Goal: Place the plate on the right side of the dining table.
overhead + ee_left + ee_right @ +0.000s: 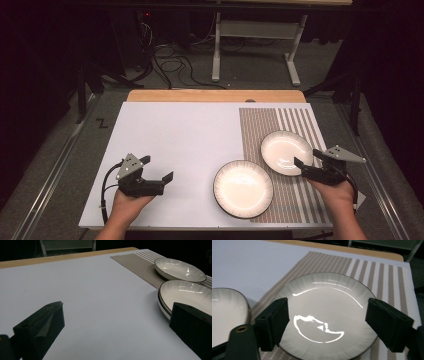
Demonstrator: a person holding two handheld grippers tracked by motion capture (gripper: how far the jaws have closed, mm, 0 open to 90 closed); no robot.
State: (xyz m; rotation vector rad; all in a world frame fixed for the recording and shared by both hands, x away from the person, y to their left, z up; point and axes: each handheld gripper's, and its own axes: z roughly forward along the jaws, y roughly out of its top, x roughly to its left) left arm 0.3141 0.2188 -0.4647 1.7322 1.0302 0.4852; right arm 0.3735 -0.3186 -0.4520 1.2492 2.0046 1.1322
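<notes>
Both your tongs, left tongs (159, 169) and right tongs (306, 159), are spread; close carelessly on the far plate (286, 152) and it could slide into the near plate (243, 188).

Lab: floor cables (172, 65), dark curtains, test table (215, 96).

A black mark shaped like the letter Z (102, 123) sits on the grey floor, beyond and left of the left claw (159, 168). Nothing else is readable.
</notes>
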